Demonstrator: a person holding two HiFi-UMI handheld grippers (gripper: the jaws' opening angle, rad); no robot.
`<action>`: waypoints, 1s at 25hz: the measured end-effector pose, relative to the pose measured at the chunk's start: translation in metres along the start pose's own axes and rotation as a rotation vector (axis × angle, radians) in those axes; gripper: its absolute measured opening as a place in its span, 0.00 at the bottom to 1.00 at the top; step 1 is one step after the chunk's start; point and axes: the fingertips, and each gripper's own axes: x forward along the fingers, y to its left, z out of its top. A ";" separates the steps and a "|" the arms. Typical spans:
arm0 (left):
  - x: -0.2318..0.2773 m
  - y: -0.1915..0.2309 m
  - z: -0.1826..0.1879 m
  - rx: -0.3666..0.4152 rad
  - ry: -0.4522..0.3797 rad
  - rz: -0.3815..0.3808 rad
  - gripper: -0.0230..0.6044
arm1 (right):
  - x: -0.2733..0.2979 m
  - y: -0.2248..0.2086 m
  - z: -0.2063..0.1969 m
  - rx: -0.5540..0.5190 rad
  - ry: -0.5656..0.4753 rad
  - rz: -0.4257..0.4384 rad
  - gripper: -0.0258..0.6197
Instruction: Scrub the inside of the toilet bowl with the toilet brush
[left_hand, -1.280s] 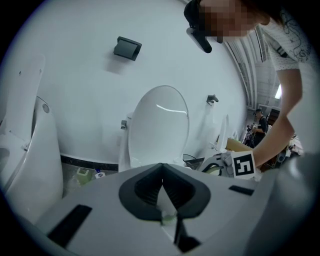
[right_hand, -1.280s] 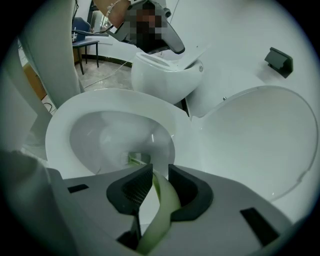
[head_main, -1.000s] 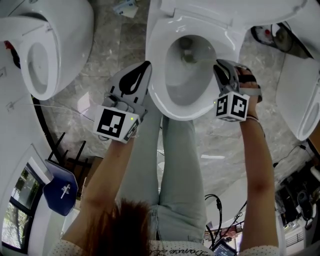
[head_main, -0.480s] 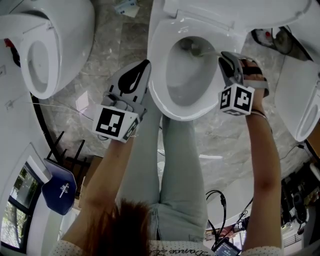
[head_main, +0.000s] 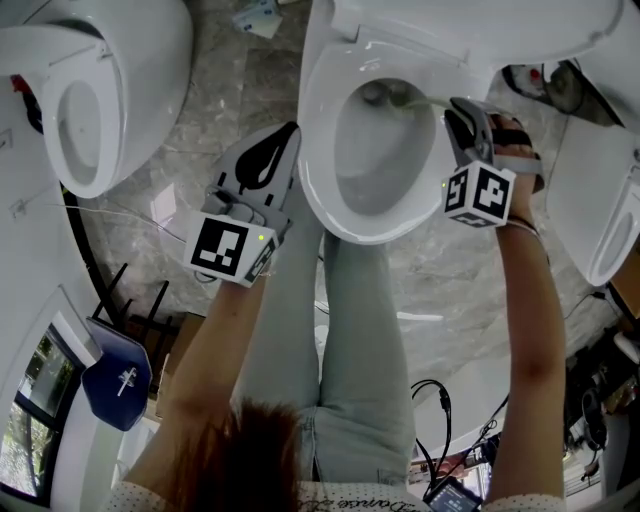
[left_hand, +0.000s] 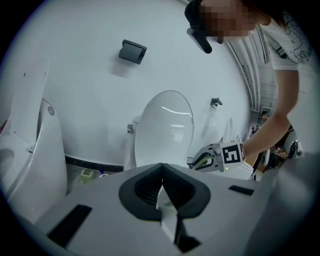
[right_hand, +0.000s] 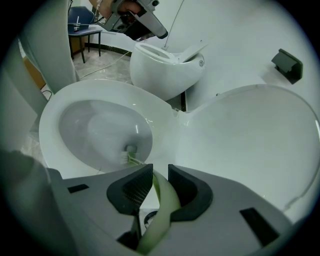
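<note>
- Fingers (right_hand: 131, 189) of the right gripper (right_hand: 160, 174) squeeze the green handle of the brush (right_hand: 162, 205).
- Down at the end, the head (right_hand: 131, 156) sits low at the back of the bowl (right_hand: 50, 117), touching the wet wall.
- Over on the other side, the left gripper (head_main: 288, 138) has its fingers pressed together with nothing in them. It hangs just beside the bowl's left rim.
- Step, I think: scrubbing is under way, deep in the bowl.
- Next, I think: rub the head round the walls and up under the rim, with a tight grip so the thin handle does not slip or turn.
- Up above, the lid (right_hand: 260, 145) is raised, so nothing blocks the bowl.
- Legs (head_main: 350, 320) stand close to the bowl's front.
- One more toilet (head_main: 100, 90) stands to the left, well apart.
- Wires (head_main: 435, 405) lie on the floor by the feet and could trip someone.
</note>
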 end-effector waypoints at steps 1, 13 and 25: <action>0.000 0.000 0.000 -0.001 0.000 0.001 0.04 | 0.001 -0.001 0.000 0.011 0.001 0.000 0.21; 0.001 -0.009 -0.004 -0.010 0.004 -0.024 0.04 | 0.010 -0.013 0.000 0.296 0.024 -0.043 0.21; 0.002 -0.017 -0.007 -0.007 0.013 -0.077 0.04 | 0.014 -0.020 0.006 0.641 -0.029 -0.050 0.21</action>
